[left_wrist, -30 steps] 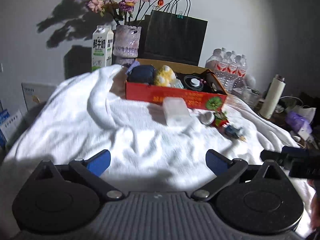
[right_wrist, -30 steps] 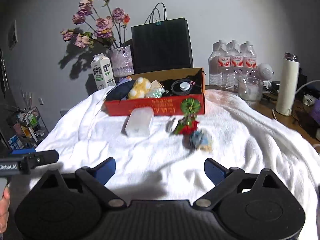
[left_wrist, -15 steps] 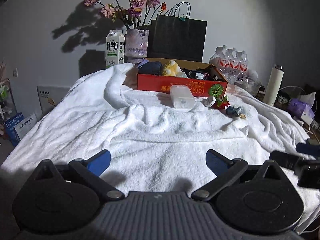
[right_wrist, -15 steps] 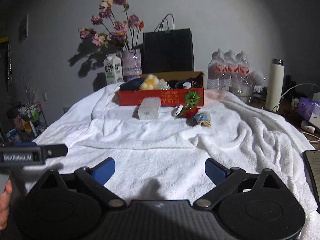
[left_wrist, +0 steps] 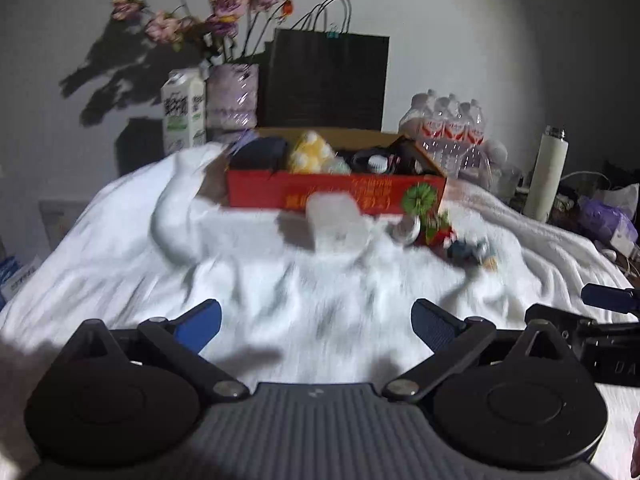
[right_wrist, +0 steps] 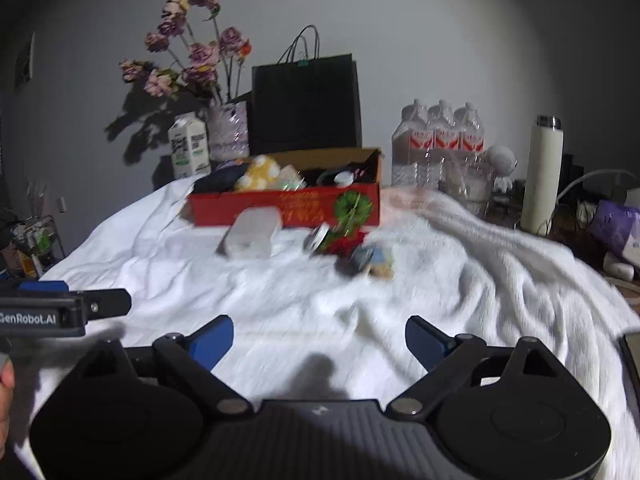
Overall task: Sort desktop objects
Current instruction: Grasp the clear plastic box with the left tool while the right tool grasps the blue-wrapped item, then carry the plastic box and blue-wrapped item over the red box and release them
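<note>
A red cardboard box point(left_wrist: 336, 196) point(right_wrist: 288, 206) holding several items stands at the far side of a white towel point(left_wrist: 280, 292) point(right_wrist: 280, 292). In front of it lie a clear plastic case point(left_wrist: 338, 226) point(right_wrist: 252, 232), a small round tin point(left_wrist: 406, 232) point(right_wrist: 318, 236), a red and green trinket point(left_wrist: 438, 232) point(right_wrist: 344, 240) and a small blue figure point(left_wrist: 470, 250) point(right_wrist: 366, 260). My left gripper point(left_wrist: 316, 322) is open and empty above the near towel. My right gripper point(right_wrist: 320, 338) is open and empty, also well short of the objects. Both views are blurred.
Behind the box stand a milk carton point(left_wrist: 182, 114) point(right_wrist: 188, 148), a vase of flowers point(left_wrist: 232, 96) point(right_wrist: 228, 130) and a black paper bag point(left_wrist: 326, 80) point(right_wrist: 304, 106). Water bottles point(left_wrist: 452, 128) point(right_wrist: 438, 144) and a white flask point(left_wrist: 546, 176) point(right_wrist: 540, 176) stand to the right.
Both grippers pulled back from the objects half a second ago and have now moved forward toward them again. Both stay open and empty.
</note>
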Action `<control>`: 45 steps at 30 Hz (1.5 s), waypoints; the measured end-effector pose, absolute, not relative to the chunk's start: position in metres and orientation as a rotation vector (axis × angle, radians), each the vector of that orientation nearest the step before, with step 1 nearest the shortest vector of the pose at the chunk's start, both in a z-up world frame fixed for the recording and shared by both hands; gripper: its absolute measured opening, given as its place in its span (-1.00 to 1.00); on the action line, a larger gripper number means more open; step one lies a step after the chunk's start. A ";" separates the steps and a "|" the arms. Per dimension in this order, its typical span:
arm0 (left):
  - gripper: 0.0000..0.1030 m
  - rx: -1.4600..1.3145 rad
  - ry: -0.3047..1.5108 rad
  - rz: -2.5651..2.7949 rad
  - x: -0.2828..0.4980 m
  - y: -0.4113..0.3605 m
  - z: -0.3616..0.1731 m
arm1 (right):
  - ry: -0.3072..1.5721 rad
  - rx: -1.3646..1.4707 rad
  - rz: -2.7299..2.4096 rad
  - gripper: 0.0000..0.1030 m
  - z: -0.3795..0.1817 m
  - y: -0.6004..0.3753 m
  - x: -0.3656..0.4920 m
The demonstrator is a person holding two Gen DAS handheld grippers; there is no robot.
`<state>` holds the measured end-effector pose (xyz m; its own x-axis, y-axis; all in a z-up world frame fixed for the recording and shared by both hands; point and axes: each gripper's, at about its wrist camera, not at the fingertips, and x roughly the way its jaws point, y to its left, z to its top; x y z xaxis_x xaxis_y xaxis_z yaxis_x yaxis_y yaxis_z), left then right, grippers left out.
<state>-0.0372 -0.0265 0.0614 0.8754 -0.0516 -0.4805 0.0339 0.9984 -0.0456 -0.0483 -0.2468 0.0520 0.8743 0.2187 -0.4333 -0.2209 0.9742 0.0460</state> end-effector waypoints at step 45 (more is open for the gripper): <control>0.35 -0.106 0.615 -0.101 -0.116 -0.020 0.070 | 0.473 0.133 0.389 -0.57 0.050 -0.225 -0.117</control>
